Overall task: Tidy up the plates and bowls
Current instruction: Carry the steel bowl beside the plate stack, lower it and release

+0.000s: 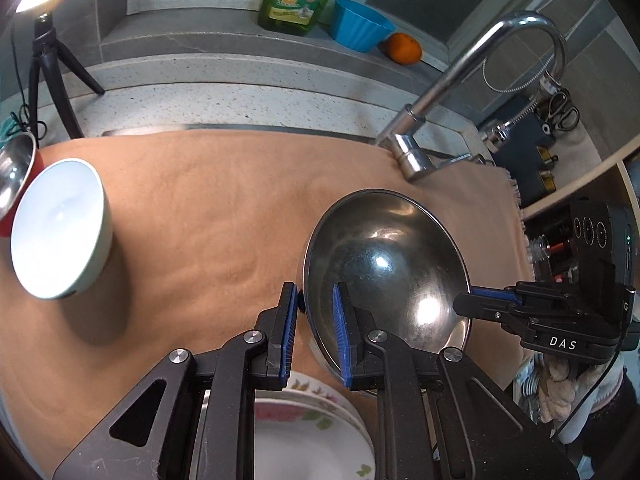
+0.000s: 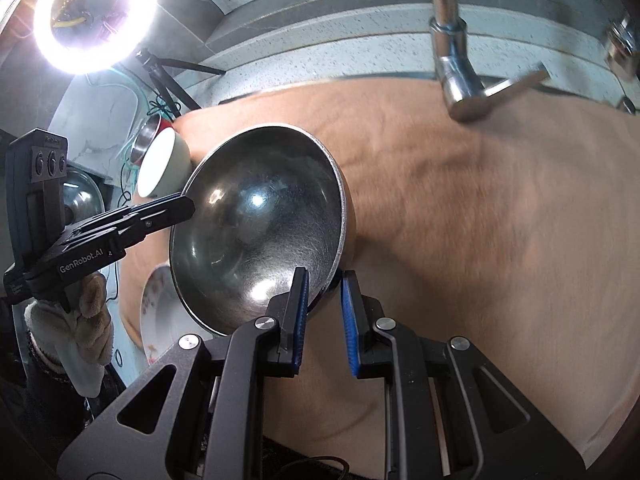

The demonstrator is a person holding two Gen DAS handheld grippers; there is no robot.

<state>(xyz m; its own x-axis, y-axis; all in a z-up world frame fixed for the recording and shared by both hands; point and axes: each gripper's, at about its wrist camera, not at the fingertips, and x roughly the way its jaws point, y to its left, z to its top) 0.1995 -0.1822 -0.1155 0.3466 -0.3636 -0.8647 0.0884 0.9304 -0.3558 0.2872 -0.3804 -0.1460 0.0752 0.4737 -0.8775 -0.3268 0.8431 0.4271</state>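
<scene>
Steel bowl (image 1: 384, 264) held off the cloth (image 1: 208, 208), carried by both tongs on opposite sides of its rim. Left gripper (image 1: 316, 308): jaws narrow, clamped on the rim, one pad inside and one outside. Right gripper (image 2: 325, 300): same, narrow, rim pinched between the pads. The bowl hangs near the cloth's front edge, partly above the plates (image 1: 304, 420) stacked at that edge. White bowl (image 1: 60, 232) sits toward the left edge, tilted; a second steel bowl (image 1: 14, 172) lies just beyond it.

Step in hand, judged: two-handed transfer of the steel bowl to a stacking spot. The next move calls for both hands to travel together, keeping the rim level, then a matched lowering before either jaw opens. Destination cannot be told.
</scene>
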